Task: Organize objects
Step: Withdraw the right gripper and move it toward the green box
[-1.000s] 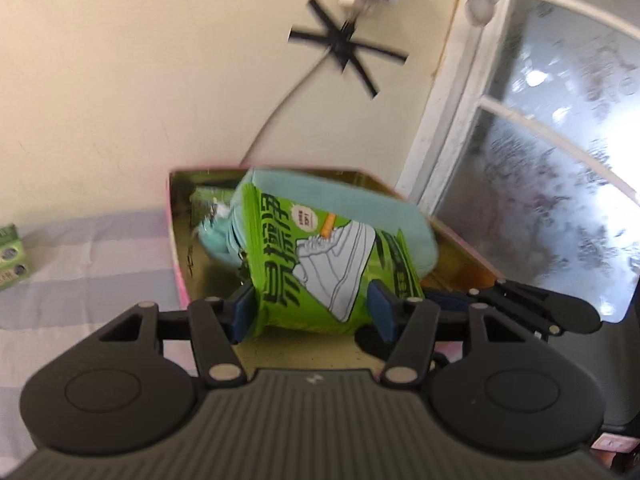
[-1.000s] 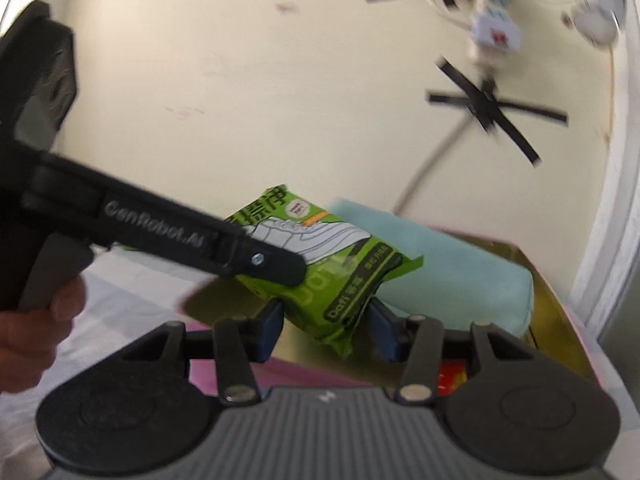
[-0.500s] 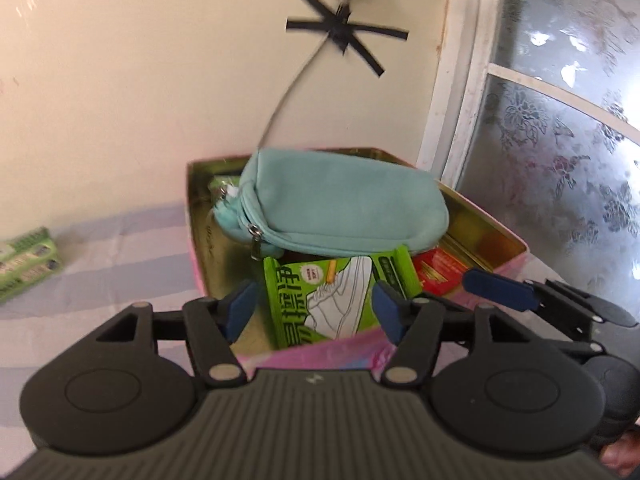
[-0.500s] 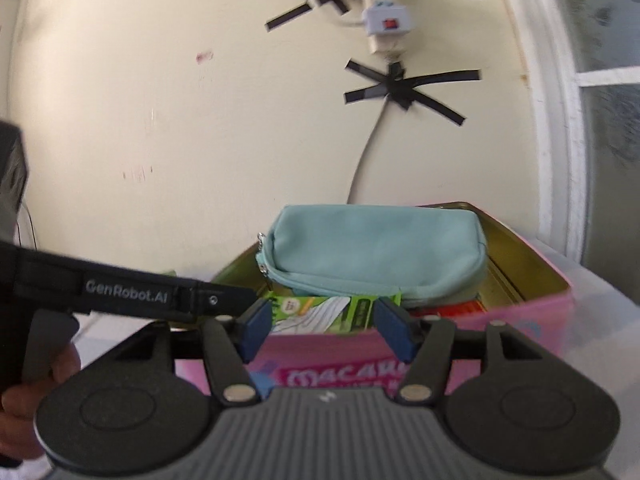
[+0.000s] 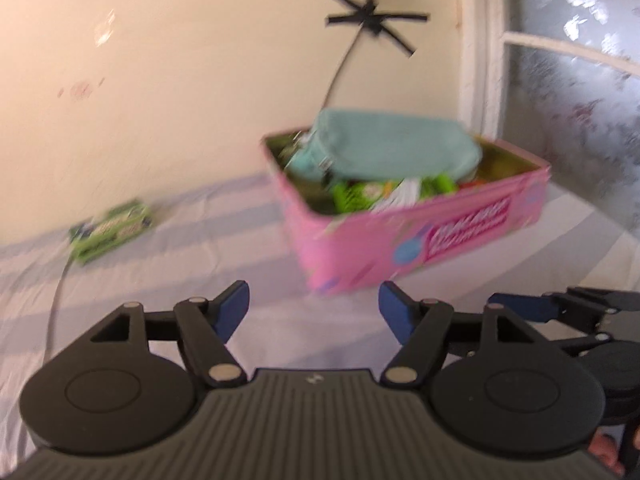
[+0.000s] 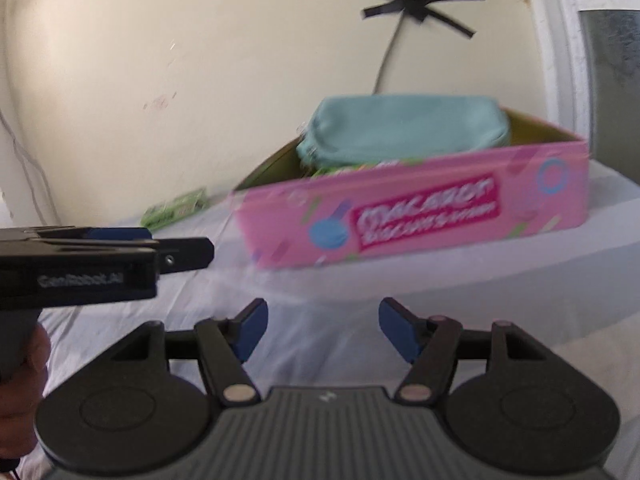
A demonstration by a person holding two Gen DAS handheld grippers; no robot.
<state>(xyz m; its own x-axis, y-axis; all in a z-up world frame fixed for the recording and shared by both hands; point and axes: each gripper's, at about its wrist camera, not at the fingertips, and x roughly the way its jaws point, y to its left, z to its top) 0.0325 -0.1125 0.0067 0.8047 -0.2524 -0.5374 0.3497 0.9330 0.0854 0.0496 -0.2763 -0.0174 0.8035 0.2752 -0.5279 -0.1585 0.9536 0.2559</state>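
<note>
A pink tin (image 5: 420,240) stands on the pale striped cloth by the wall. Inside it a teal zip pouch (image 5: 392,148) lies over a green snack packet (image 5: 360,196). My left gripper (image 5: 312,296) is short of the tin's near wall, its jaws opening with nothing between them. In the right wrist view the tin (image 6: 420,216), the pouch (image 6: 400,128) and a strip of the packet (image 6: 348,168) show again. My right gripper (image 6: 322,312) is open and empty in front of the tin. The left gripper (image 6: 176,248) reaches in from the left.
A small green box (image 5: 110,230) lies on the cloth left of the tin, with a thin grey cable (image 5: 56,312) running from it. A frosted window (image 5: 580,100) stands right of the tin. A taped cable (image 5: 340,76) hangs down the wall behind. A hand (image 6: 24,380) holds the left gripper's handle.
Both grippers held the green packet over the tin. They let it go, it now lies in the tin under the pouch's edge, and both grippers drew back with wider jaws.
</note>
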